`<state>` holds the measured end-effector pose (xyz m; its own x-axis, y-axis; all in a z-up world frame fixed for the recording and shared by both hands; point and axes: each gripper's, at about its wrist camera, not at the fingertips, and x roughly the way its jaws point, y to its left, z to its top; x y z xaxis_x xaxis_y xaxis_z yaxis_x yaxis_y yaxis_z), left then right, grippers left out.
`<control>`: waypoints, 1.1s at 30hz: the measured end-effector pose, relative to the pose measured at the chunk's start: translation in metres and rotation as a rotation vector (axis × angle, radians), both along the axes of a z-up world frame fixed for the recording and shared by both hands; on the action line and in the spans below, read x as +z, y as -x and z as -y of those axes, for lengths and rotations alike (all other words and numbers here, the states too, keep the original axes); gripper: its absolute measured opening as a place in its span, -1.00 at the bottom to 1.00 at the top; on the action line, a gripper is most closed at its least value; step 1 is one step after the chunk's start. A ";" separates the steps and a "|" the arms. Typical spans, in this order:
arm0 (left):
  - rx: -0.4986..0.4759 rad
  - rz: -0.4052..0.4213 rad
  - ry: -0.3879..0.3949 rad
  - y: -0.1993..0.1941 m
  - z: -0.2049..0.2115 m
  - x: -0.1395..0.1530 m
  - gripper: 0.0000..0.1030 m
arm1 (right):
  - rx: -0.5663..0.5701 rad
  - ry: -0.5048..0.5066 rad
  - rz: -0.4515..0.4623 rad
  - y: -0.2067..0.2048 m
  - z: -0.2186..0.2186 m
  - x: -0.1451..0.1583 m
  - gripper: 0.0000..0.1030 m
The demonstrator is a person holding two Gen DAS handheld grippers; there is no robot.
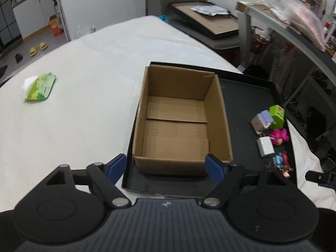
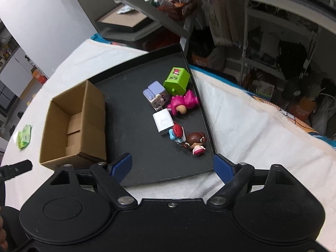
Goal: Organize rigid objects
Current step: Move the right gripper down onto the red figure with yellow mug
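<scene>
An open, empty cardboard box (image 1: 178,121) (image 2: 73,124) stands on the left part of a black tray (image 1: 247,96) (image 2: 136,147). On the tray's right side lie several small toys: a green cube (image 2: 176,78) (image 1: 277,113), a lilac block figure (image 2: 155,93) (image 1: 262,121), a pink figure (image 2: 183,103) (image 1: 278,135), a white charger block (image 2: 163,120) (image 1: 265,146), a red-and-blue figure (image 2: 177,133) (image 1: 280,158) and a brown-haired doll (image 2: 196,143). My left gripper (image 1: 169,167) is open and empty before the box. My right gripper (image 2: 173,164) is open and empty, near the tray's front edge.
The tray sits on a white cloth-covered table (image 1: 84,84). A green tissue pack (image 1: 40,87) (image 2: 24,136) lies far left. Cluttered shelves (image 2: 273,52) and a framed board (image 1: 210,19) stand beyond the table's right and far sides.
</scene>
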<state>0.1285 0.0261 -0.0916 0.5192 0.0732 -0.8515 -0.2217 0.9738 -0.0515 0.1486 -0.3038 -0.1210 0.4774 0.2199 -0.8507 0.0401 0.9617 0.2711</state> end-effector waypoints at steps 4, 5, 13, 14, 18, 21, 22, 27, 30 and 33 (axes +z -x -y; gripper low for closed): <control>0.020 -0.035 0.008 -0.016 -0.008 -0.013 0.36 | -0.009 -0.013 -0.056 -0.018 -0.001 -0.017 0.32; 0.024 -0.044 0.006 -0.020 -0.009 -0.015 0.35 | -0.008 -0.013 -0.057 -0.022 -0.002 -0.020 0.32; 0.059 -0.131 -0.009 -0.054 -0.019 -0.043 0.30 | 0.020 0.017 -0.108 -0.060 -0.012 -0.045 0.29; 0.062 -0.141 -0.012 -0.057 -0.020 -0.046 0.29 | 0.028 0.022 -0.114 -0.064 -0.014 -0.049 0.28; 0.094 -0.191 -0.058 -0.071 -0.022 -0.057 0.27 | 0.042 0.012 -0.167 -0.078 -0.019 -0.066 0.09; 0.130 -0.237 -0.066 -0.075 -0.024 -0.066 0.25 | 0.032 0.019 -0.187 -0.088 -0.024 -0.075 0.09; 0.137 -0.247 -0.067 -0.077 -0.024 -0.068 0.17 | 0.035 0.024 -0.195 -0.092 -0.026 -0.077 0.09; 0.146 -0.298 -0.040 -0.093 -0.030 -0.078 -0.34 | 0.060 0.059 -0.214 -0.106 -0.041 -0.088 -0.08; 0.174 -0.305 -0.025 -0.098 -0.038 -0.080 -0.55 | 0.062 0.079 -0.227 -0.115 -0.045 -0.093 -0.44; 0.186 -0.295 -0.002 -0.099 -0.045 -0.078 -0.69 | 0.053 0.079 -0.222 -0.118 -0.045 -0.091 -0.45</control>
